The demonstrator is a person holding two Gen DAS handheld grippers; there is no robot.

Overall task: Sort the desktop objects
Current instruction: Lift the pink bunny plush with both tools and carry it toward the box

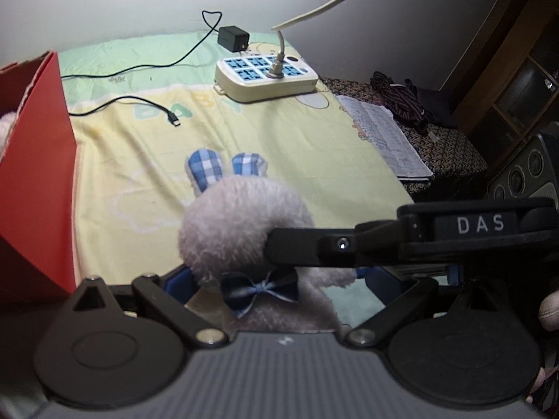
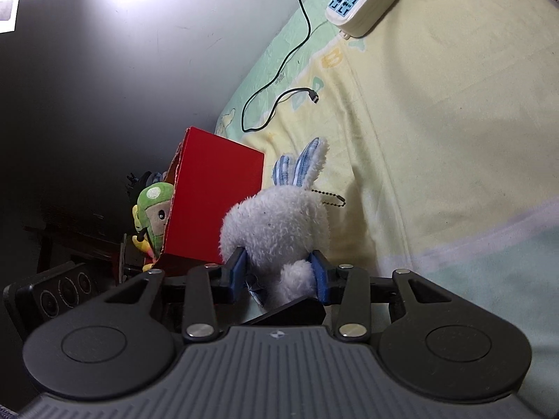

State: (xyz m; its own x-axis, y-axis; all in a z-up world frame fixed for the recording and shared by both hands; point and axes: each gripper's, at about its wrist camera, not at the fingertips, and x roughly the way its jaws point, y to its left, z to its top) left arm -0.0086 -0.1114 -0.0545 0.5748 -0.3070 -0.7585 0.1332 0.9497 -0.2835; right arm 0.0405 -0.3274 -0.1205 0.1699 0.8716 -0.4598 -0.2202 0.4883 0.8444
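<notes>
Right gripper (image 2: 279, 272) clamps plush rabbit (image 2: 276, 223), lifted beside red box (image 2: 216, 202). Left gripper (image 1: 276, 279) fingers wide, empty. Next, probably: carry over box opening, release.

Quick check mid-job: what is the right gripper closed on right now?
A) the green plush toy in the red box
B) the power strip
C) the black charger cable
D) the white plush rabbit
D: in the right wrist view, the blue fingers press both sides of the white plush rabbit, beside the red box.
</notes>
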